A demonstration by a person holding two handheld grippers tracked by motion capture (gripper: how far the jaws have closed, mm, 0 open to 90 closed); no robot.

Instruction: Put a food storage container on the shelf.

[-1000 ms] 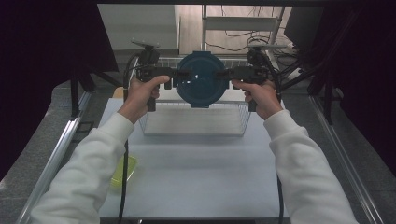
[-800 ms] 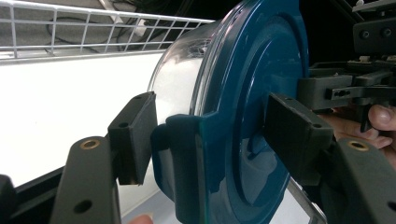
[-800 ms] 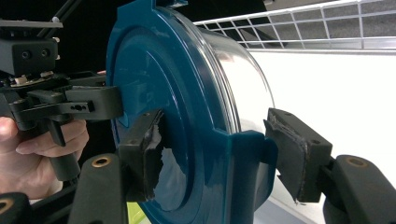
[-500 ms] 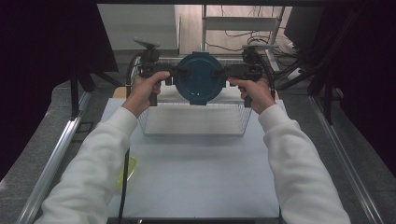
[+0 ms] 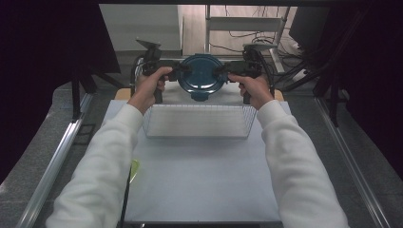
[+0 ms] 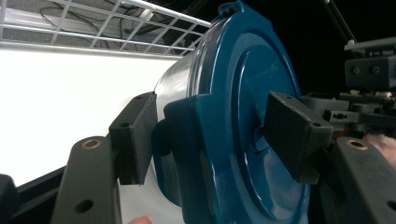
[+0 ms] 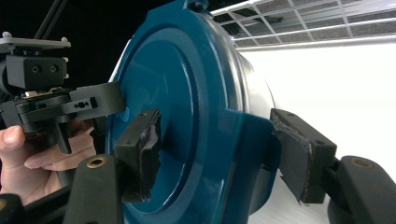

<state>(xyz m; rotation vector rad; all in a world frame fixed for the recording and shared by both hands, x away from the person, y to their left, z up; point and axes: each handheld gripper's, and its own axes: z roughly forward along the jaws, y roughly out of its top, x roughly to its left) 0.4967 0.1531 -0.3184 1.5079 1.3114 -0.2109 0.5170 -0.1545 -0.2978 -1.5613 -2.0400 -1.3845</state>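
A round container with a dark blue lid [image 5: 202, 78] hangs on its side in the air, just beyond the far wall of a wire basket [image 5: 197, 121]. My left gripper [image 5: 183, 71] clamps its left rim and my right gripper [image 5: 219, 71] clamps its right rim. In the left gripper view the pads [image 6: 289, 135] press the lid [image 6: 243, 93] face and the back of a latch tab. In the right gripper view the jaws have just eased a little wider. The lid [image 7: 187, 93] edge and its tab are still between the pads [image 7: 140, 149].
The basket stands at the far end of a white table [image 5: 199, 180]. A yellow-green thing [image 5: 134, 169] lies by the left sleeve. Metal rails run along both table sides. Cables and dark stands crowd the floor beyond the table.
Both hands have carried the container a little farther away, toward the table's far end, and the arms reach out more. The grips look the same.
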